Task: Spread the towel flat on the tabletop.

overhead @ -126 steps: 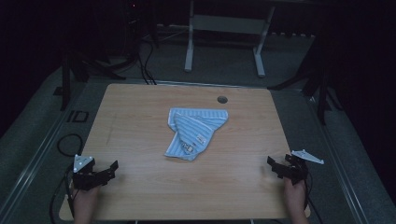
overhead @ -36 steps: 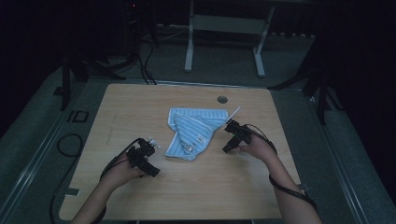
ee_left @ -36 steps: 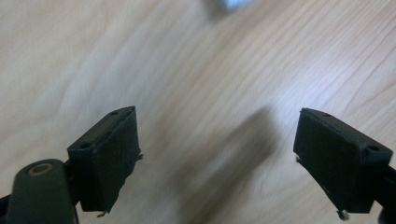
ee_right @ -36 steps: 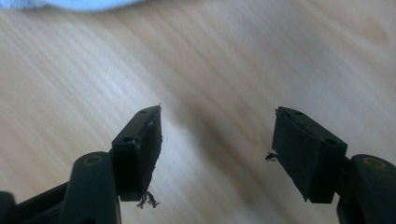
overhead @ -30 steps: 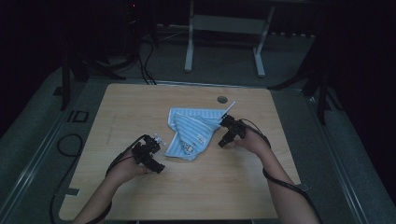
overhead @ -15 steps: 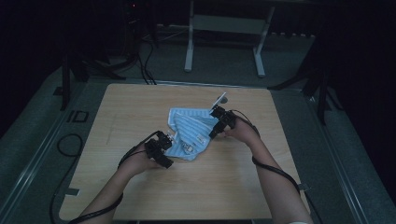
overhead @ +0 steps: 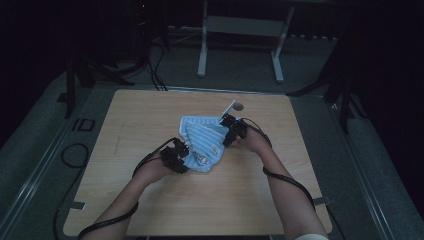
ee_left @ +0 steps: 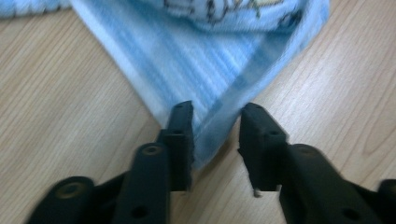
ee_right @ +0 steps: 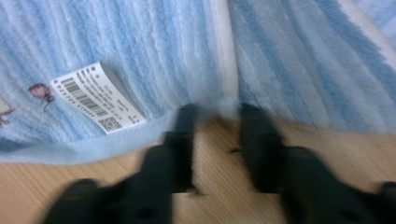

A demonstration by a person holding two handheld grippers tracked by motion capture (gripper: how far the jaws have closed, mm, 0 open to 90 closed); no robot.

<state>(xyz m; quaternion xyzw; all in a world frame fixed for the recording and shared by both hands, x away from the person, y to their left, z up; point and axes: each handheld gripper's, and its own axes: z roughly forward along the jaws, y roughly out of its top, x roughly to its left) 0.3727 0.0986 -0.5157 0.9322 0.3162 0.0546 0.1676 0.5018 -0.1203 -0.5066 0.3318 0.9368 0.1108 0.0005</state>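
Blue towel [overhead: 202, 142] crumpled mid-bench [overhead: 150, 210]; left tongs [ee_left: 215, 122], just narrowing, straddle its corner, and right tongs [ee_right: 218, 116], narrowing too, seem (blurred) to nip an edge, so either thin bite may slip.

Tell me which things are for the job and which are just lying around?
For the job: crumpled light-blue striped cloth; left gripper and right gripper, each at a cloth edge.

Lying around: small round dark thing on the wooden table.
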